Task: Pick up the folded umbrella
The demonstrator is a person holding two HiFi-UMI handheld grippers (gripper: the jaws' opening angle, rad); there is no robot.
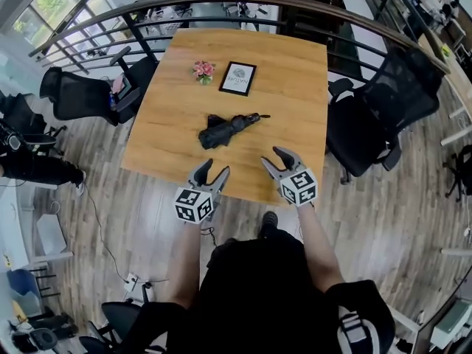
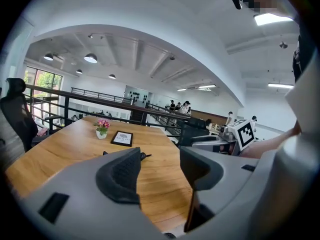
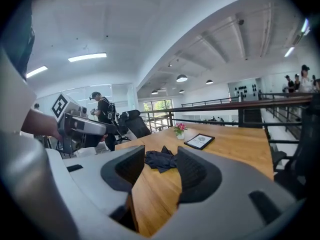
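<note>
Wooden table [image 1: 295, 87], the largest item, with a curved railing [image 1: 221, 2] beyond its far edge and a black office chair [image 1: 383, 109] at its right side. The folded umbrella [image 1: 225, 130], black, lies flat on the near half of the table, clear of every other object. In the head view its long axis runs diagonally, with the bunched fabric at the near left and the slim end pointing far right. My left gripper [image 1: 216, 167] and my right gripper [image 1: 271, 156] hover over the near table edge, short of the umbrella and not touching it; it lies ahead of both. The bulky end is nearer my left gripper, the slim end nearer my right. In the right gripper view the umbrella [image 3: 161, 160] shows through the gap of that gripper [image 3: 160, 171], whereas in the left gripper view only its tip [image 2: 145, 155] shows past one finger of that gripper [image 2: 160, 169]. I therefore judge the right better lined up, though its approach would meet the axis at a slant. Both pairs of fingers stand wide apart, with nothing between the pads. A black picture frame [image 1: 237, 78] and a small pot of pink flowers [image 1: 203, 71] sit side by side farther back. The frame's print is too small to read. Each gripper's cube carries only square black-and-white markers, no words.
</note>
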